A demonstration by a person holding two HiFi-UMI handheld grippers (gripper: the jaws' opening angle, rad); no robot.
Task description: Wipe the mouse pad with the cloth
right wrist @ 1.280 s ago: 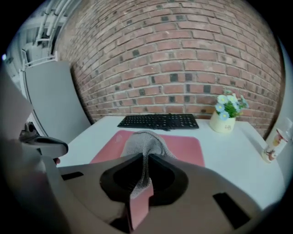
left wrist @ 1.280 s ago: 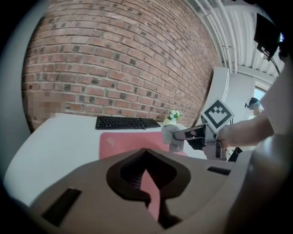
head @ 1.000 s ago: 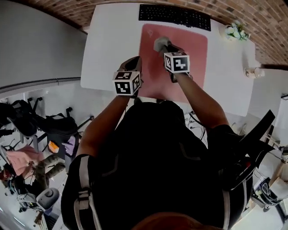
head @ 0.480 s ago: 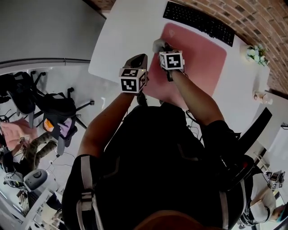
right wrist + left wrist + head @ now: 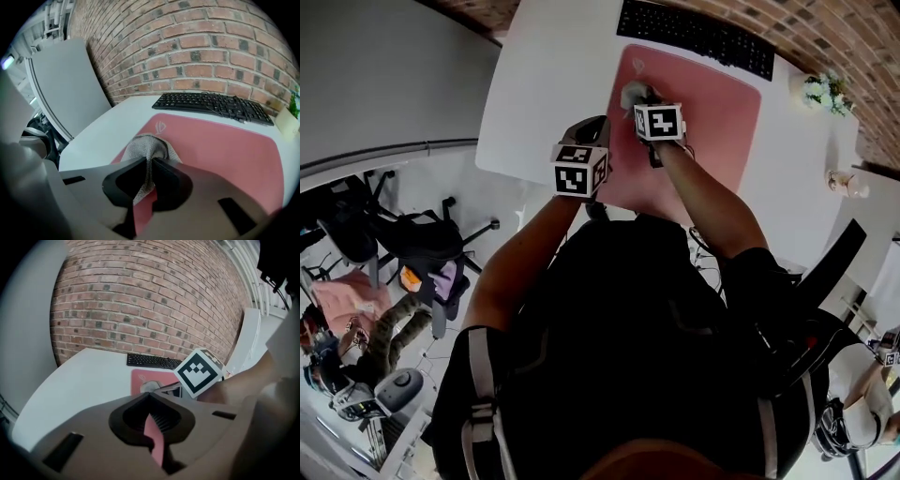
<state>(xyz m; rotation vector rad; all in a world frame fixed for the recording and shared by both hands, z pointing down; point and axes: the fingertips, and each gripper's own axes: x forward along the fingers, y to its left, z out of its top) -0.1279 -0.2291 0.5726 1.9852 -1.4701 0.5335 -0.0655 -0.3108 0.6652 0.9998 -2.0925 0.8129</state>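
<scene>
At a white desk (image 5: 546,86) set against a brick wall (image 5: 212,55), the right tool (image 5: 149,165) is clamped on a bunched grey cloth (image 5: 147,145), pressing it onto the pink mouse pad (image 5: 712,105) at the pad's far left corner, just beside the printed logo. The left tool (image 5: 590,132) hangs over the pad's near left edge, its jaws drawn together on nothing, only a sliver of pink showing through the seam between them. A black keyboard (image 5: 695,37) lies along the pad's far edge, close to the wall. A small bunch of white flowers (image 5: 823,91) stands at the desk's far right corner; its container cannot be made out.
</scene>
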